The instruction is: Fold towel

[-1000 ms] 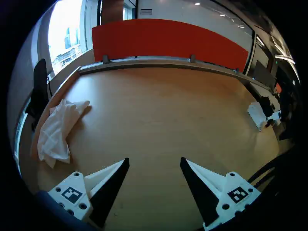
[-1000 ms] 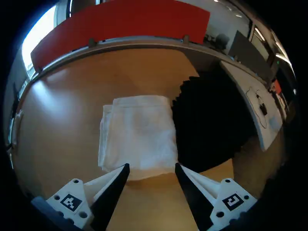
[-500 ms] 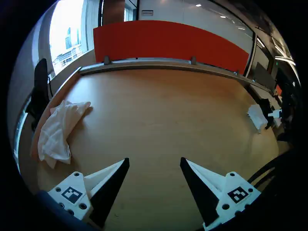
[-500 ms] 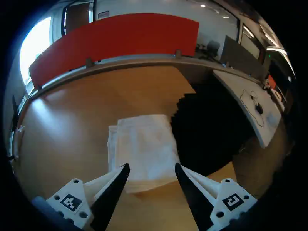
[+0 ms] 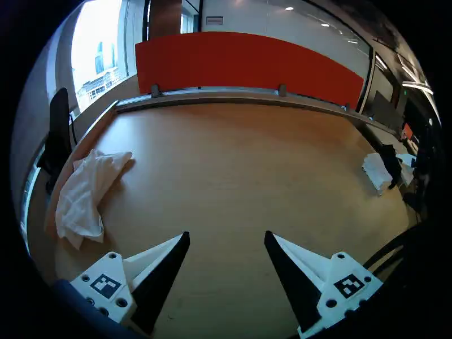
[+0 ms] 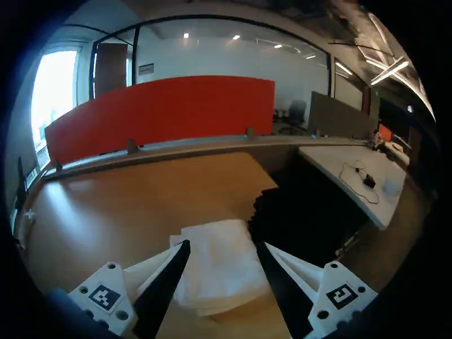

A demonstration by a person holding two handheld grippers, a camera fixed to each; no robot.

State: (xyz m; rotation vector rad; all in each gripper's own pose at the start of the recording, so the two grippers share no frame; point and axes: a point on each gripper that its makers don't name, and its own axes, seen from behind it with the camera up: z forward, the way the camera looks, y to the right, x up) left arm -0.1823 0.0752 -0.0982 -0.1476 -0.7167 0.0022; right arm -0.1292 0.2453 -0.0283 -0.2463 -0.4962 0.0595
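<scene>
Folded towel (image 6: 220, 268) lay at the desk (image 5: 237, 164) edge; both grippers stood spread, gripping nothing.
The right gripper (image 6: 223, 244) framed it at 6 o'clock. From the left gripper (image 5: 226, 233), a crumpled cloth (image 5: 85, 192) lay at 9, a red screen (image 5: 248, 62) at 12.

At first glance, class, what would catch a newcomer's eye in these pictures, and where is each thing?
The long red screen along the far edge of the wooden table stands out first. Then a crumpled towel by the table's left edge in the left gripper view, and a folded towel seen between the open jaws of the right gripper.
</scene>
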